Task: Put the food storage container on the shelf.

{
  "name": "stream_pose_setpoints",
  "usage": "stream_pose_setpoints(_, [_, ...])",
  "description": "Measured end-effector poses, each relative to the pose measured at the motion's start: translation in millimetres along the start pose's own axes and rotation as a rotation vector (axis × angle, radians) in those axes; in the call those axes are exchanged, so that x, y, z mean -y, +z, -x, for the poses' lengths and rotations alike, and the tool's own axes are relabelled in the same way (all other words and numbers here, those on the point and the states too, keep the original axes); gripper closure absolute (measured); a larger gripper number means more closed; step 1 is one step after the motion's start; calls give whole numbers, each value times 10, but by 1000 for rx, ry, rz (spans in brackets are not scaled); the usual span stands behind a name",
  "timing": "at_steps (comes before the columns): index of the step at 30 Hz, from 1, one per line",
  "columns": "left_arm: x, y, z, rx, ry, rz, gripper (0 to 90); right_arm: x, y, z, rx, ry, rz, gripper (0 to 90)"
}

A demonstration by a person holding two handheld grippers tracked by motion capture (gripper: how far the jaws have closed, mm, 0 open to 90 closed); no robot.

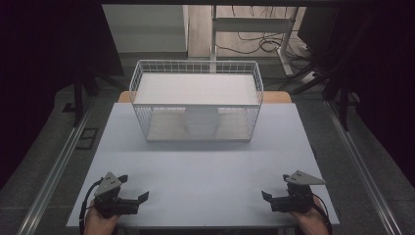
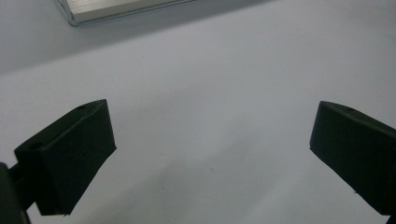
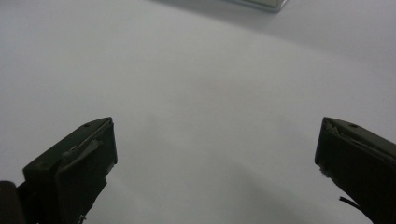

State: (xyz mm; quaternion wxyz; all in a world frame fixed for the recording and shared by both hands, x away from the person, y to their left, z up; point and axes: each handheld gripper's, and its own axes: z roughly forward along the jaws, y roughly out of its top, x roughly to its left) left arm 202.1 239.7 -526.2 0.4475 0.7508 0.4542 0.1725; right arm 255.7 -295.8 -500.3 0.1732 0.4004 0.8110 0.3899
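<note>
Both tools sit low at the bottom of the high view, each held in a hand at the near edge of the pale surface. The left tool is at the lower left, its jaws spread wide with nothing between them; its own view looks along the two black jaws at bare surface. The right tool is at the lower right, jaws likewise wide apart and empty, and its own view shows the same.

The thing nearest them is the white wire basket, standing upright in the upper middle of the frame, well apart from both tools. Inside it a pale rounded object, perhaps a bowl or cup though too washed out to tell, sits on the basket floor behind the front mesh.

The tools flank the basket symmetrically and point inward, which reads as a ready stance: open jaws and a central target let either hand go forward.
</note>
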Motion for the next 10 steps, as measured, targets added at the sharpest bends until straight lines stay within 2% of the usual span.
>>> stream_pose_setpoints(10, [-1,9,-9,9,-4,-6,4,6,14,-7,5,-4,-11,0])
